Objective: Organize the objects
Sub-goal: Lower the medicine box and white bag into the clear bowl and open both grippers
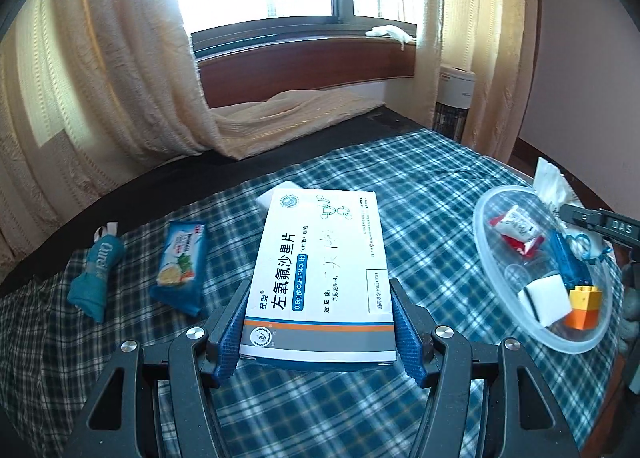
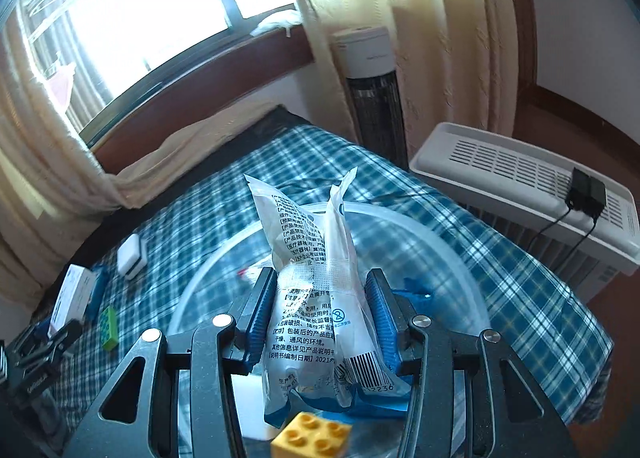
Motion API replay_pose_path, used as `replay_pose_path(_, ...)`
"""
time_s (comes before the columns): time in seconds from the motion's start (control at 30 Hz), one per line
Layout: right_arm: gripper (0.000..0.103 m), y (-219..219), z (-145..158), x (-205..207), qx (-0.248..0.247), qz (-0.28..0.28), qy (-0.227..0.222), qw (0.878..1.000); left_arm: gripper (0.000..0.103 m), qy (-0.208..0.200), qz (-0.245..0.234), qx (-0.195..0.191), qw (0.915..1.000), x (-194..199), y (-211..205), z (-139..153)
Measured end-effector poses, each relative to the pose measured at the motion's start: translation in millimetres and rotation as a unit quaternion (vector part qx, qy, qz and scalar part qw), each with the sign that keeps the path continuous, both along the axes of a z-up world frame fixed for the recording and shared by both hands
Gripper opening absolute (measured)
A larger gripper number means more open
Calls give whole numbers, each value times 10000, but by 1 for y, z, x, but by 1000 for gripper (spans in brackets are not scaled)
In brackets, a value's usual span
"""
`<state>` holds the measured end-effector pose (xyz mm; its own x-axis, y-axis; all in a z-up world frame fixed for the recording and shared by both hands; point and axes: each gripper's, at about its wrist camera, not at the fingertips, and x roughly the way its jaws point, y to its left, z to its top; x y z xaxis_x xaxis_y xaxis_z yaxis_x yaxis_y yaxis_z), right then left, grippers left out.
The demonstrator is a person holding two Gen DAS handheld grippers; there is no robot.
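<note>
We hold the white-and-blue cardboard medicine box (image 1: 320,278) clamped in the left claw (image 1: 320,322) above the plaid-covered bed (image 1: 420,186). The right claw (image 2: 320,318) clamps a clear printed plastic packet (image 2: 320,298) over the transparent round bowl (image 2: 440,242) at right, presumably for deposit there.

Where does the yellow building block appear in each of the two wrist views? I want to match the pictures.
Left wrist view: the yellow building block lies at the right, inside the clear plastic bowl, at its near rim, on an orange piece.
Right wrist view: the same block is at the bottom centre, below the right gripper's fingers.
Shared landmark: the clear bowl on the blue checked cloth.
</note>
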<state>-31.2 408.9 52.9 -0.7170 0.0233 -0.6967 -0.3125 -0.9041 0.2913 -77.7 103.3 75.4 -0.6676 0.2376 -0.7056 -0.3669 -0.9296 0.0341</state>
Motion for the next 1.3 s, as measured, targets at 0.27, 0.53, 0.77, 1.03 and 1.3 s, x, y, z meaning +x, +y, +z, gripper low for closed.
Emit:
replay_pose_path(0.27,49,9,-12,-10,-334,90,-128,9993,67,-11,-135,-40,9999,0,22,0)
replay_pose_path(0.53,63,17,-3,2,-600,20,165,9981,67,-60,-330,-42,9994,2,47,0)
replay_pose_path(0.77,63,19,8,18,-461,-4,383,9982,67,-90,-640,-56,9979,8,77,-2)
replay_pose_path(1.03,63,20,7,36,-453,-22,505,9977,67,-176,-971,-81,9951,13,111,-7)
replay_pose_path(1.3,63,26,3,43,-488,-20,537,9974,67,-268,-1230,-96,9920,12,142,-13)
